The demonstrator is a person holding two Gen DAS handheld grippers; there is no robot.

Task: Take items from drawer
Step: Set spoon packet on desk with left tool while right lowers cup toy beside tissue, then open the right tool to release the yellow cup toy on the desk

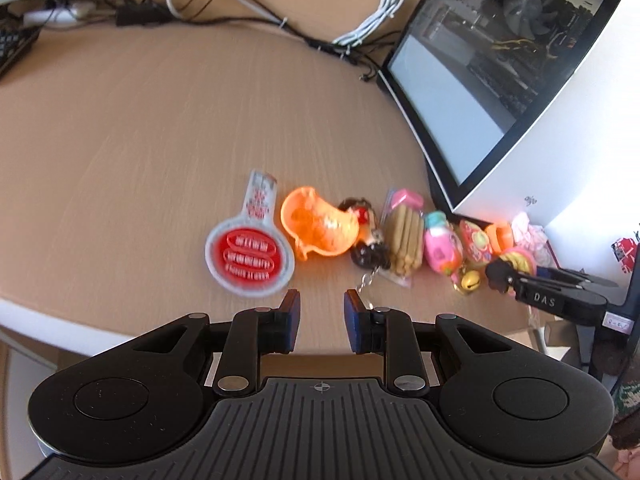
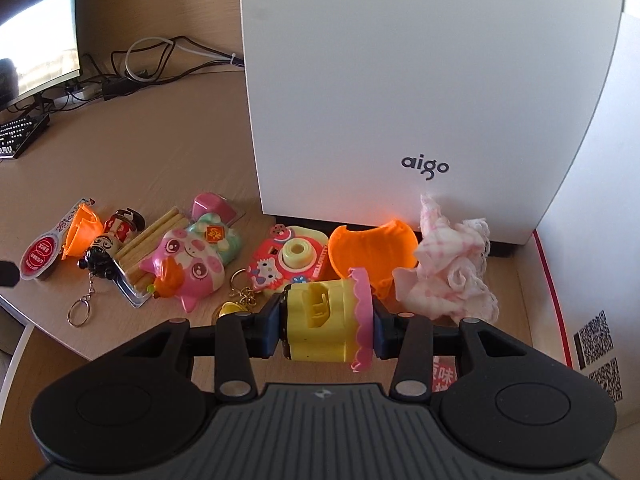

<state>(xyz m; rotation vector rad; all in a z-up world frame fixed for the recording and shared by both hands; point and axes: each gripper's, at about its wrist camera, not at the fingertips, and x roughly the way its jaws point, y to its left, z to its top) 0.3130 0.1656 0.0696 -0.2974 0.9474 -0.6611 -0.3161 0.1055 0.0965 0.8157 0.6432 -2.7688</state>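
Note:
A row of small items lies on the wooden desk (image 1: 140,128): a red-and-white round tag (image 1: 249,257), an orange plastic piece (image 1: 316,222), a doll keychain (image 1: 366,236), a pack of biscuit sticks (image 1: 404,236) and a pink pig toy (image 2: 188,268). My left gripper (image 1: 322,308) hovers open just in front of them, holding nothing. My right gripper (image 2: 326,330) is shut on a yellow toy cake with a pink frill (image 2: 326,330), held above the desk in front of a pink toy camera (image 2: 288,264), a second orange piece (image 2: 372,250) and a pink cloth (image 2: 448,276).
A white computer case (image 2: 400,80) stands right behind the items, its glass side (image 1: 500,60) facing left. Cables (image 1: 240,16) run along the back of the desk. A monitor (image 2: 36,36) and keyboard (image 2: 20,136) sit far left. The desk's front edge (image 1: 48,320) is close.

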